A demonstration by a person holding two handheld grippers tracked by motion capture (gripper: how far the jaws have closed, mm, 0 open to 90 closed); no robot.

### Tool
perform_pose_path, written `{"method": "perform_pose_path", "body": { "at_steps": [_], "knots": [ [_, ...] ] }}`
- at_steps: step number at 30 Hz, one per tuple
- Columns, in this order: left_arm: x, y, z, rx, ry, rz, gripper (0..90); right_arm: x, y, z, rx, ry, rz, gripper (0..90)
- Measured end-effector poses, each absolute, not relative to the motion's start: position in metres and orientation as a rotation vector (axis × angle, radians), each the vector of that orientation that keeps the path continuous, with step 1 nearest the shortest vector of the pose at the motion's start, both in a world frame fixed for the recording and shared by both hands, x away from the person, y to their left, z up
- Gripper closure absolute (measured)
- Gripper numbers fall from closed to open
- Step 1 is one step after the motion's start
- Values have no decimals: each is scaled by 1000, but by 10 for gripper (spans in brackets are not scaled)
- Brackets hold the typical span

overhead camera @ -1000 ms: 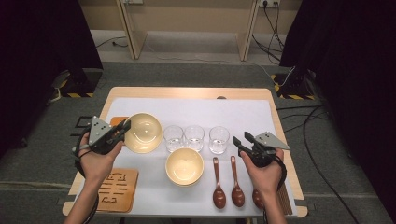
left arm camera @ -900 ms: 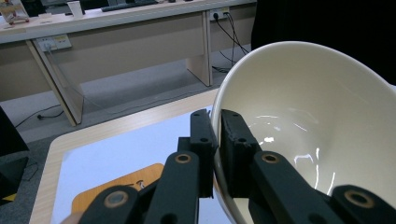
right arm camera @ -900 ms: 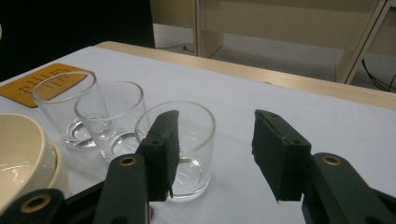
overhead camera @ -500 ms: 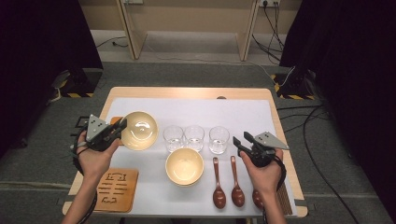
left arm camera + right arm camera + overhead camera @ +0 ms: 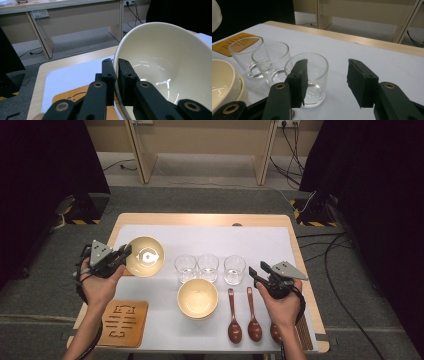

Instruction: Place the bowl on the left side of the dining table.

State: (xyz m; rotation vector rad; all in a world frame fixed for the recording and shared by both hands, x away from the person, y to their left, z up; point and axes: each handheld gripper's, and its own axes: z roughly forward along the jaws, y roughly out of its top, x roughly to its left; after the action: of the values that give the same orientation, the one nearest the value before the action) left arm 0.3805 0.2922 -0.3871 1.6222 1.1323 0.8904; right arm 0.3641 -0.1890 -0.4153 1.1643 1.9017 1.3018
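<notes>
A cream bowl (image 5: 145, 256) hangs tilted above the table's left side, with my left gripper (image 5: 125, 254) shut on its near rim. In the left gripper view one jaw is inside the bowl (image 5: 170, 62) and one outside, with the left gripper (image 5: 115, 62) pinching the wall. Under it lies a wooden coaster (image 5: 75, 96). My right gripper (image 5: 256, 272) stands open at the right, level with the row of glasses and holding nothing. In the right gripper view the right gripper (image 5: 327, 65) stands just right of the nearest glass (image 5: 312, 75).
Three clear glasses (image 5: 207, 265) stand in a row mid-table. A second cream bowl (image 5: 198, 298) sits in front of them. Brown spoons (image 5: 234, 317) lie to its right, one partly under my right hand. Another carved coaster (image 5: 122, 322) lies front left.
My left hand has carried the bowl a little to the left, over the far coaster. The right gripper has stayed where it was.
</notes>
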Motion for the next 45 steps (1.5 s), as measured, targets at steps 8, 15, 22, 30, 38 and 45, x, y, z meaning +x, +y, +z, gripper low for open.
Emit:
{"method": "perform_pose_path", "body": {
  "at_steps": [8,15,22,30,38,45],
  "knots": [
    [391,300,-387,1607,1155,891,837,364,-190,-415,1166,1900,1303,513],
    [397,306,-387,1603,1171,898,837,364,-190,-416,1169,1902,1300,513],
    [404,313,-391,1601,1199,898,837,364,-191,-415,1168,1899,1299,513],
    [415,326,-396,1596,1246,904,837,364,-190,-416,1168,1901,1300,513],
    [423,335,-403,1600,1289,913,838,365,-190,-416,1166,1903,1300,513],
    [433,339,-411,1607,1323,906,837,365,-191,-416,1169,1902,1302,512]
  ]
}}
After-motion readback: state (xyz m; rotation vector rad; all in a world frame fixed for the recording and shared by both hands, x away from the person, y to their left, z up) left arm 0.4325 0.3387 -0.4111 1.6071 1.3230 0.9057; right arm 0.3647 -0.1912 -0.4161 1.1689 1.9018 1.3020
